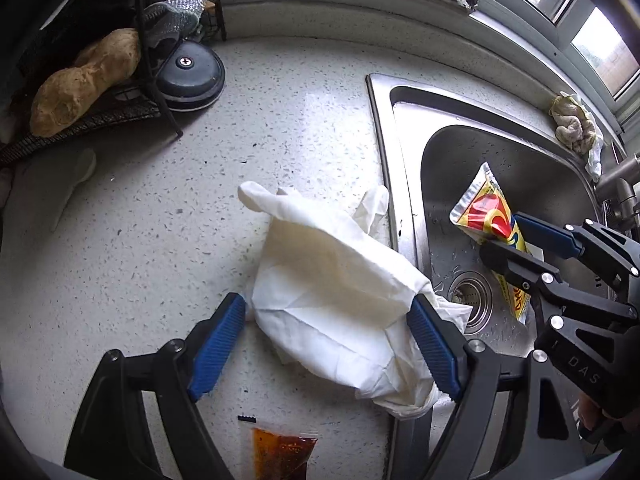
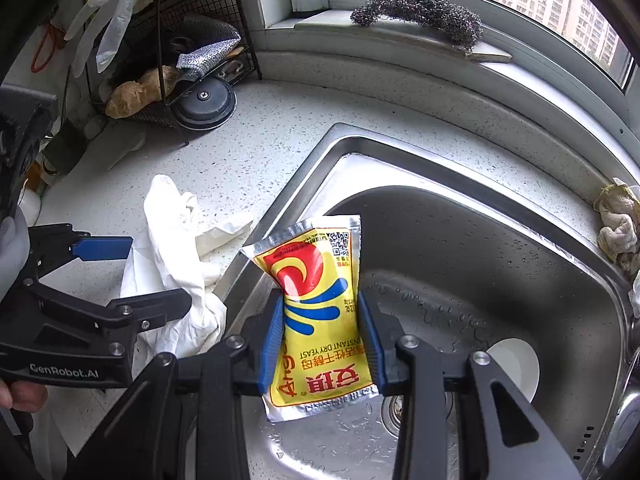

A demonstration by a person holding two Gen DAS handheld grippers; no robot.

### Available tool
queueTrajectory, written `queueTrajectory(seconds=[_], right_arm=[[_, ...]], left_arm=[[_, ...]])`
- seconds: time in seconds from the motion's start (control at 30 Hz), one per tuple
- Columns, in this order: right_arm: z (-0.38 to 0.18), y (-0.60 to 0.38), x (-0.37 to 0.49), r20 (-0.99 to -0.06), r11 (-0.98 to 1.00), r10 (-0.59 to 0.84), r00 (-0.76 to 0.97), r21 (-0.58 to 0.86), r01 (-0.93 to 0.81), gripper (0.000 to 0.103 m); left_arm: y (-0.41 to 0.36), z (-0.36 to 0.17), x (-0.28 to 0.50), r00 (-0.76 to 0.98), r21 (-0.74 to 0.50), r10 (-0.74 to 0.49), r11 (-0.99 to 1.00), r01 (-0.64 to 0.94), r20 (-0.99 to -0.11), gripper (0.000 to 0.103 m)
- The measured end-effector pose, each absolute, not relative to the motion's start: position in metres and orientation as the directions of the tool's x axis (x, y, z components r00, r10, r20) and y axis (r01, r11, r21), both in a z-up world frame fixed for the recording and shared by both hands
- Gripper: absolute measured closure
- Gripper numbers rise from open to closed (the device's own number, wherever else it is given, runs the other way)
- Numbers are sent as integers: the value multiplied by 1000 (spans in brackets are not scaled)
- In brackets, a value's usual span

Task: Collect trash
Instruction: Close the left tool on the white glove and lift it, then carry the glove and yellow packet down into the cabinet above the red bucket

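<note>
My right gripper [image 2: 322, 312] is shut on a yellow instant dry yeast packet [image 2: 316, 312] and holds it above the steel sink [image 2: 500, 248]. The left wrist view shows that right gripper [image 1: 506, 236] and packet [image 1: 486, 212] over the sink basin. My left gripper [image 1: 328, 312] is open, its blue pads on either side of a crumpled white plastic bag [image 1: 332, 280] lying on the speckled counter at the sink's edge. The bag also shows in the right wrist view [image 2: 172, 264], with the left gripper [image 2: 160, 276] around it. A red sauce sachet [image 1: 282, 454] lies near the counter's front.
A black wire rack [image 1: 152, 48] with ginger [image 1: 80, 84] and a dark round lid [image 1: 192, 76] stands at the back left. A rag [image 1: 574, 122] sits on the sink's rim. A steel scourer [image 2: 420, 12] lies on the windowsill. A white plate [image 2: 518, 364] lies in the sink.
</note>
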State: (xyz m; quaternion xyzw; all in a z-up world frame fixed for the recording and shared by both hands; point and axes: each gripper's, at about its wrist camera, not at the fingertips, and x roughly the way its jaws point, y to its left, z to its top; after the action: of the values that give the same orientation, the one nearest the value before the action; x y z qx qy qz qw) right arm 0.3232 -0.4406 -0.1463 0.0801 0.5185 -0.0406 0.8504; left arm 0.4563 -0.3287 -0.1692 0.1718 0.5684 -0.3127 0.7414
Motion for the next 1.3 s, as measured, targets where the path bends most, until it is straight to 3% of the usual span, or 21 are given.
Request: queueTrajectory(seconds=[0.17,0.23,0.33,0.93,1.3], right_arm=[[-155,-445,329,-895,984,29,444,104,146,69],[-154,-445,330,-895,985,29,444,101,139,69],[-150,-443,328,-890,987,27,454,95,127,69],[-91,-376,302,-823,991,132,553,124,-51,69],[-74,-301,280,-790,959,253,559,129,-251,69]], left_arm=[[-337,-172,452,200,-33,-223,741,670,-954,55],[-336,-171,450,224,-7,-214,738,675,-951,77],[-332,-170,446,211,-36,-236,741,670,-949,97],[-234,-97,404,342,-75,-288,850,521,-894,100],[-144,-69,343,444,-55,-211,939,340,-871,100]])
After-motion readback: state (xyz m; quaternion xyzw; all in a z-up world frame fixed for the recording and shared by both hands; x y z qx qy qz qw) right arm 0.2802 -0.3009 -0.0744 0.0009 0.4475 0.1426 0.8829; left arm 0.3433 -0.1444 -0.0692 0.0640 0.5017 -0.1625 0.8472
